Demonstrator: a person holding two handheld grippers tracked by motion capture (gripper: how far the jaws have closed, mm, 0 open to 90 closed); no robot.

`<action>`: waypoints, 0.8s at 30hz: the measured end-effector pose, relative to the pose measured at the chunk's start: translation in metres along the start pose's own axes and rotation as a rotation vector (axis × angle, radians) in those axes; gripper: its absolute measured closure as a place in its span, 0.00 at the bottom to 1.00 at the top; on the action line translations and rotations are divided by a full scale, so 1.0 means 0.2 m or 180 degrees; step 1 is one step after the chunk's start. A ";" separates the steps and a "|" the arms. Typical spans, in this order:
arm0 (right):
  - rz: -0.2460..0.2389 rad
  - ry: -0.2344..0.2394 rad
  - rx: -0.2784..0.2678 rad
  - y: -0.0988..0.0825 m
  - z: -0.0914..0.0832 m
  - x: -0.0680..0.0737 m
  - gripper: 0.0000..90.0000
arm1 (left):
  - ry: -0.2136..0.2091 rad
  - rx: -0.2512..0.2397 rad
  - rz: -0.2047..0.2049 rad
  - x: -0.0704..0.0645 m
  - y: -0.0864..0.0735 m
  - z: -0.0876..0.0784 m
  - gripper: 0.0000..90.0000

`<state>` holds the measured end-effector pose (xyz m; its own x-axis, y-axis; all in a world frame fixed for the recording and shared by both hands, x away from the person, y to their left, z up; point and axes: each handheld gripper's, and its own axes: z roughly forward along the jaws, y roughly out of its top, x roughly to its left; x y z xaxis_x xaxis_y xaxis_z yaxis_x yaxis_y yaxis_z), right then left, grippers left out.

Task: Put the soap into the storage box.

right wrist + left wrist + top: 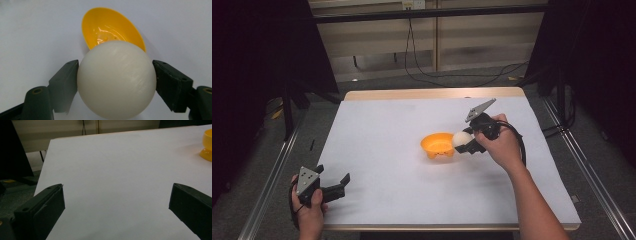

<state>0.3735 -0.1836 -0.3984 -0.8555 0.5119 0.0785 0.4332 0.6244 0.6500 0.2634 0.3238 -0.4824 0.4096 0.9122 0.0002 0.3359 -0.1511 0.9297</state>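
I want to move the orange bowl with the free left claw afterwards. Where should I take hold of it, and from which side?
Grip the orange bowl by its thin rim, one jaw inside and one outside, probably coming from above on its left side. The body looks too wide and rounded to span, and it narrows to a small foot. The right claw holds the white ball at the bowl's right edge, so the left side is free for the left claw.

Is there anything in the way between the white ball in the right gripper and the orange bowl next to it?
Nothing visible is. The right gripper is closed on the white ball, which sits just short of the near rim of the orange bowl. The bowl's inside looks empty and open towards the ball, with bare white table around it.
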 end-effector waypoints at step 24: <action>-0.0007 0.0009 -0.0060 0.08 0.08 0.01 0.27 | -0.0011 0.0001 -0.0003 0.00 0.00 0.00 0.00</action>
<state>0.3830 -0.1637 -0.3995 -0.8572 0.5089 0.0791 0.4259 0.6142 0.6643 0.2636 0.3240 -0.4824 0.4124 0.9110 -0.0018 0.3364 -0.1504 0.9296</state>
